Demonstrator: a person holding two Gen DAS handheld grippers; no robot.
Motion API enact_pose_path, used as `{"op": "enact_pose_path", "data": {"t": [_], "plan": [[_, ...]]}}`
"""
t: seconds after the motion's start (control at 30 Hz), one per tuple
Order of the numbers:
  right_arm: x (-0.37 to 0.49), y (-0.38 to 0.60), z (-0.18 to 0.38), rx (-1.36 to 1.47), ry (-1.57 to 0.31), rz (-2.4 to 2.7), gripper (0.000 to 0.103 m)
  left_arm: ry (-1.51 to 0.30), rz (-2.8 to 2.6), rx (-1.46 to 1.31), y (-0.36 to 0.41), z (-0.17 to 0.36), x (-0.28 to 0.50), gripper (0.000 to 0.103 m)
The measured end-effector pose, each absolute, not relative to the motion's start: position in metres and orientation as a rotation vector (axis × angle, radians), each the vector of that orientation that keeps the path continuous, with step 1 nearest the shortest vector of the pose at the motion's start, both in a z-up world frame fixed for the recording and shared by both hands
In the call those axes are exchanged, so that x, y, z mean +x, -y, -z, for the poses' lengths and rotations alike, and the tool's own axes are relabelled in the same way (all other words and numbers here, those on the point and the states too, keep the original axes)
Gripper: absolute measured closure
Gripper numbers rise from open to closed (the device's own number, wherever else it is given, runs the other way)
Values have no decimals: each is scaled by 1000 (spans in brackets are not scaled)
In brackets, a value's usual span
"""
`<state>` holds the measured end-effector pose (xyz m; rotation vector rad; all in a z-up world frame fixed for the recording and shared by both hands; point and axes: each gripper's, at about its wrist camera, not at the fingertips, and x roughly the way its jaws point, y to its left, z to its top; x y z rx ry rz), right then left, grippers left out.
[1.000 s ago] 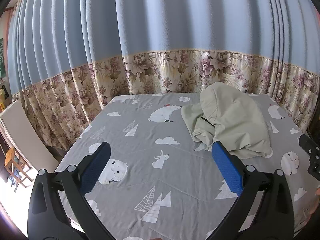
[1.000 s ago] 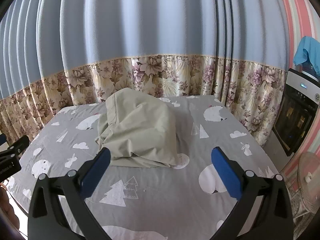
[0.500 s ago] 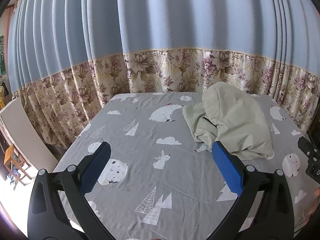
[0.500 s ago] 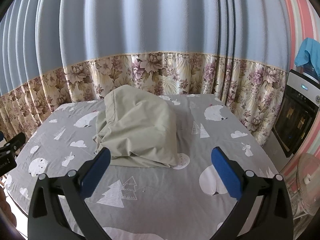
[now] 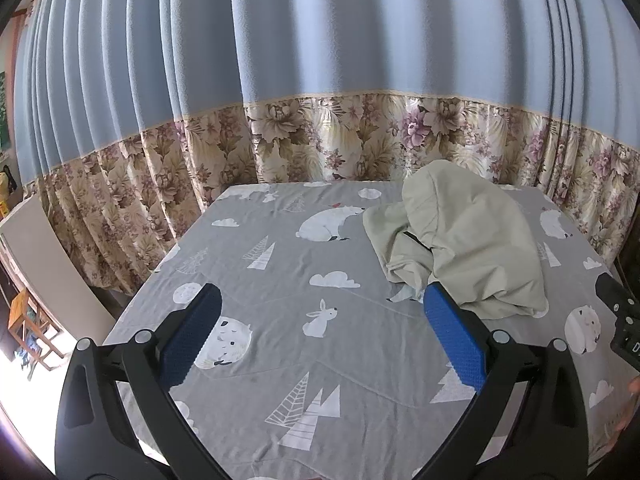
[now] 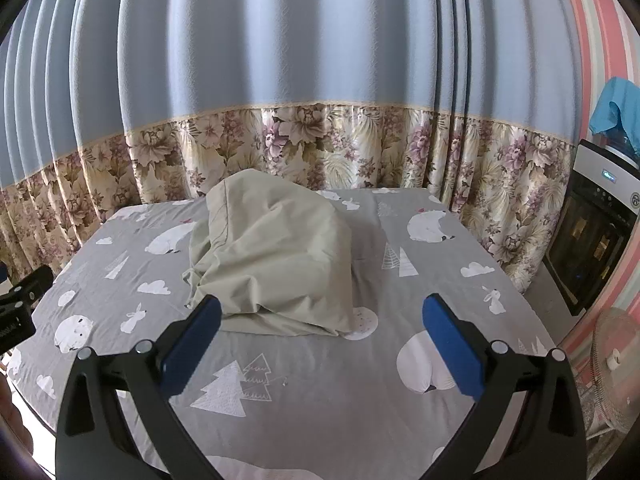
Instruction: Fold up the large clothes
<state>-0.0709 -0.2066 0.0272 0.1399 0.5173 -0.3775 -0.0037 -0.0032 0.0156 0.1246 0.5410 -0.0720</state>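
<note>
Jaws stand wide apart on both the left gripper (image 5: 320,330) and the right gripper (image 6: 320,330), each empty above the near part of the bed (image 5: 288,360). Its grey sheet, printed with bears, rabbits, clouds and trees, lies mostly flat. A crumpled pale green garment (image 6: 276,256) is heaped toward the far edge, around the middle. Blue curtains (image 6: 280,40) with a flowered lower band hang behind the bed; a dark appliance (image 6: 592,236) stands beyond its right edge
</note>
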Motion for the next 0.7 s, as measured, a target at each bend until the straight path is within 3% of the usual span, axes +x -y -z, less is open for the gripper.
{"op": "enact_pose_path", "data": {"t": [0.7], "plan": [[-68, 215, -13, 127, -557, 352, 2, -552, 89, 156, 18, -4, -16, 3]]}}
